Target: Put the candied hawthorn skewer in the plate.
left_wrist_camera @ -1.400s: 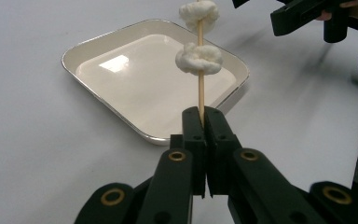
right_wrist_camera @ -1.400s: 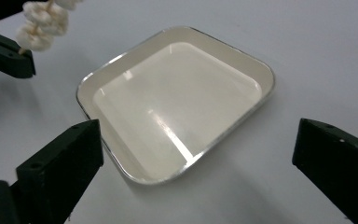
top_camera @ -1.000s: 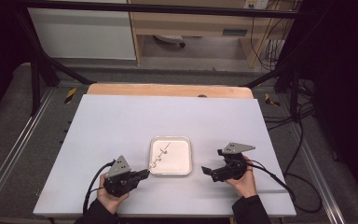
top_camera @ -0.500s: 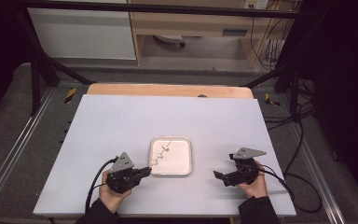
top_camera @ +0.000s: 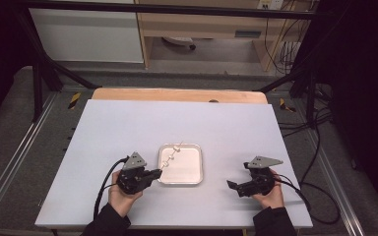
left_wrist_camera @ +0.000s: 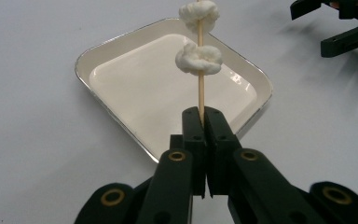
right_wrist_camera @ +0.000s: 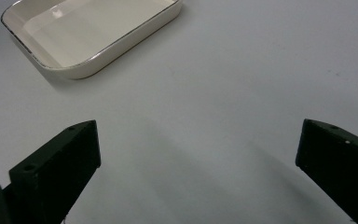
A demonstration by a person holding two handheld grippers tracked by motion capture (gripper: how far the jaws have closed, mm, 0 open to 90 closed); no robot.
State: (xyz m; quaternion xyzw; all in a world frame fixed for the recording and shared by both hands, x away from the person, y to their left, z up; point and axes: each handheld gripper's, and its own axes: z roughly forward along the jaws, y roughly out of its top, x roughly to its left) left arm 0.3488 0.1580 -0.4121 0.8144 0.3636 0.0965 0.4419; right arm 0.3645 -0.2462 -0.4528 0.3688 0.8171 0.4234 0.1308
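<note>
Skewer: thin wooden stick carrying white dough-like lumps, two visible in the left gripper view. Position: clamped at its near end between the closed fingers of the left gripper, long axis running straight on from them and slanting out over the tray, lumps hanging above the tray's floor.

Tray: square, cream enamel with a dark rim, on the worktop; nothing lies on its floor, which is bare and glossy.

Right gripper: well to the right of the tray, pointing toward it, fingers spread wide and holding nothing.

Judgement: the left hand is nearer and already has the skewer; lowering it flat into the tray, or stripping a lump, turns on keeping the stick's axis over the tray.
</note>
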